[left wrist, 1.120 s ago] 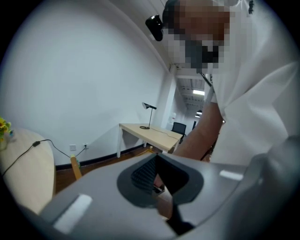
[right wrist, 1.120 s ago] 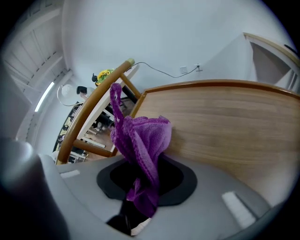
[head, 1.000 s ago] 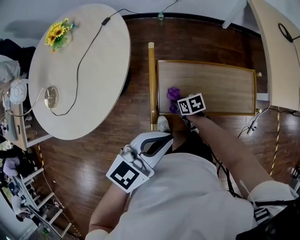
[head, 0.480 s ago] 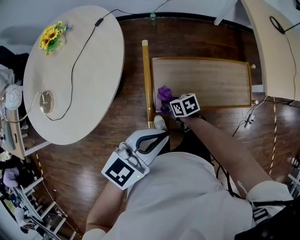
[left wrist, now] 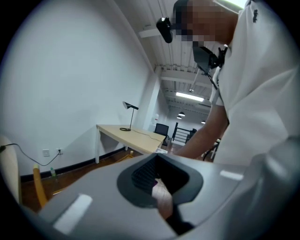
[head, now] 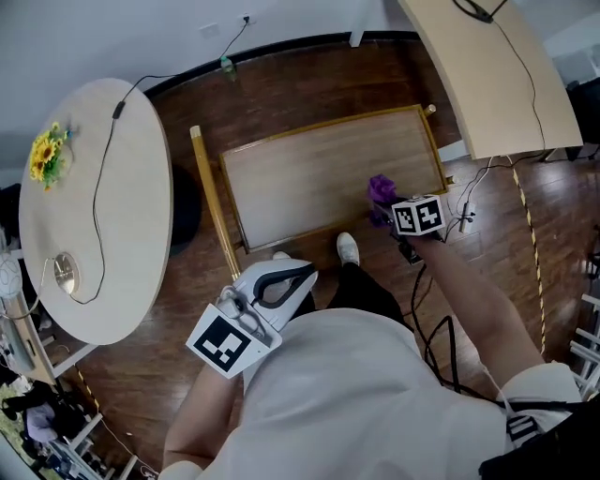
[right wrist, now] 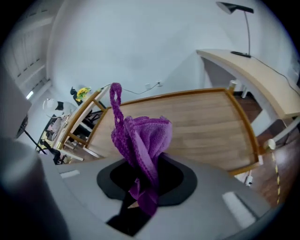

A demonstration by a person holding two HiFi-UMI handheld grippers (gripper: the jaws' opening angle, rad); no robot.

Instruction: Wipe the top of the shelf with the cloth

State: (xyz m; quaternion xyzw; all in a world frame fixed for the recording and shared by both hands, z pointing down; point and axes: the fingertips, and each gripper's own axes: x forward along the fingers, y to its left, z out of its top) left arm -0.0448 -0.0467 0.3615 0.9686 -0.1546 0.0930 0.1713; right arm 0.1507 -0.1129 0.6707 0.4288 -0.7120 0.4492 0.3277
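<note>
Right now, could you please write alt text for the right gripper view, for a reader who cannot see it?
The right gripper is clamped on a bunched purple cloth with a loop sticking up. Beyond it lies the wooden shelf top with a golden rim, and a pale desk with a lamp at right.

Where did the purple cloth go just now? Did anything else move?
The right claw, gripping the purple cloth, slid along the near edge of the shelf top, from its left corner to its right end. The left claw stayed by the person's body.
</note>
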